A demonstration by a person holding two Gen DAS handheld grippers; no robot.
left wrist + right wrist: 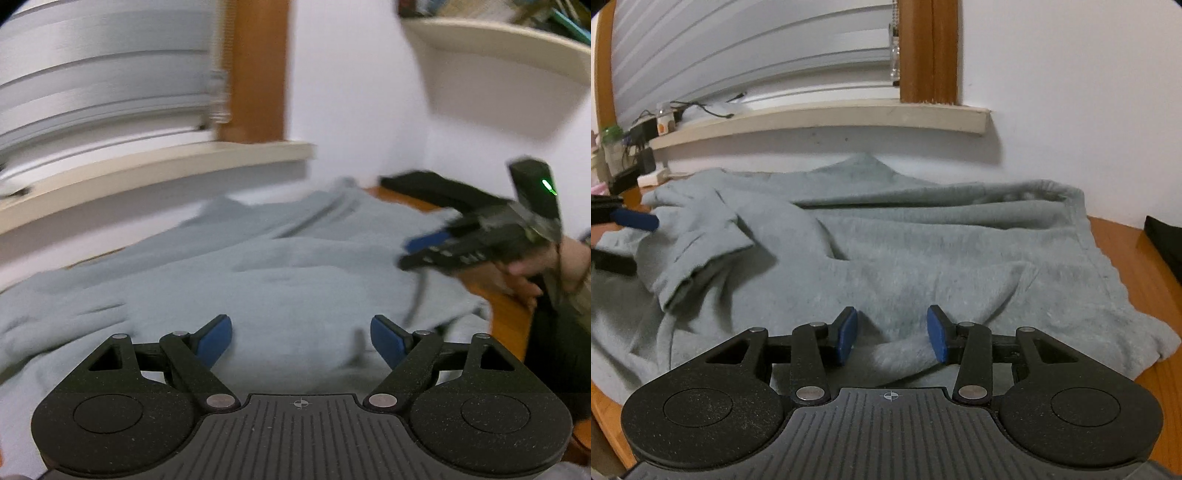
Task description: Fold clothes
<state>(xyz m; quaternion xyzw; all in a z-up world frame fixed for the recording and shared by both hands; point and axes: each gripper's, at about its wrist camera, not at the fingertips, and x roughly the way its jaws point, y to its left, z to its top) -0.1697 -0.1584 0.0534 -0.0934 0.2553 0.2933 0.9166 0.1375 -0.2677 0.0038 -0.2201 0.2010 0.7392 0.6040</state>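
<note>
Wooden table (1123, 236): under grey garment (923, 258).
Left gripper (301, 338): wide, empty.
Right gripper (892, 334): wide, empty.
Left view: blurred.

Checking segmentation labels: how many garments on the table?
1: a grey sweatshirt spread across the wooden table, below the windowsill. Both grippers, left and right, are open over it. Anything underneath is hidden.

A home room: window blinds (757, 55), cluttered sill (820, 118), wooden table (1126, 236), wall shelf (498, 48)
</note>
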